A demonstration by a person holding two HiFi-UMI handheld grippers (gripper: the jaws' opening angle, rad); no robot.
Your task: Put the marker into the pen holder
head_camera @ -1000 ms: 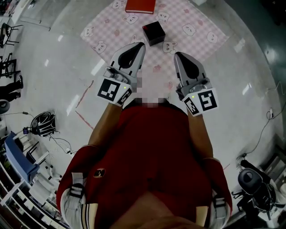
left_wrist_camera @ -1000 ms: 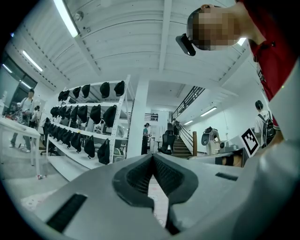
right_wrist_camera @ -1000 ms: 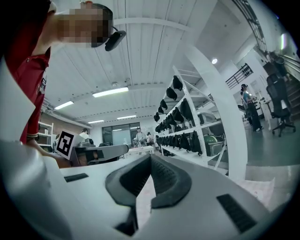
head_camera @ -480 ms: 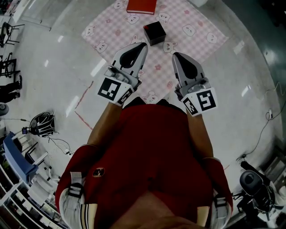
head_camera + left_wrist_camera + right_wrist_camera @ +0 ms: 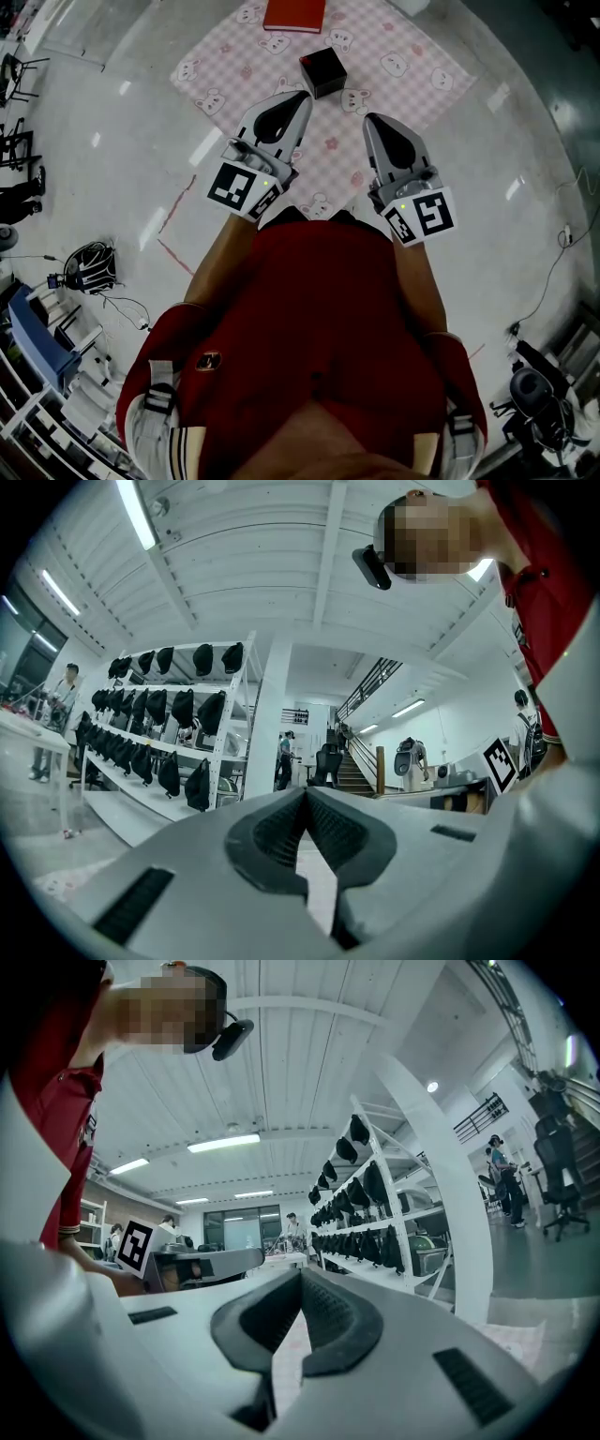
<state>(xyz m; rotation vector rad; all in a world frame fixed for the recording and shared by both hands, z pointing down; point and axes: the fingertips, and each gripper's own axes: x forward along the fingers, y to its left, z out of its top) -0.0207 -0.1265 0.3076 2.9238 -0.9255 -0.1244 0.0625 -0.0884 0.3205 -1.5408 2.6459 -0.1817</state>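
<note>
A black box-shaped pen holder (image 5: pixel 322 71) stands on a pink checked cloth (image 5: pixel 412 70) ahead of me in the head view. No marker shows in any view. My left gripper (image 5: pixel 298 95) is held up in front of my chest, its tip just short of the holder and left of it. Its jaws are shut with nothing between them (image 5: pixel 305 791). My right gripper (image 5: pixel 367 118) is level with it on the other side, jaws also shut and empty (image 5: pixel 301 1271). Both gripper views look out across the room, not at the cloth.
A red book (image 5: pixel 294 14) lies at the cloth's far edge. Around the cloth is a shiny pale floor (image 5: pixel 112 159). Cables and gear (image 5: pixel 86 265) lie at the left, a blue rack (image 5: pixel 37 328) lower left. Shelves of black bags (image 5: pixel 159 724) and standing people show in the gripper views.
Both grippers have stayed almost where they were, still shut. The head view has shifted only slightly.
</note>
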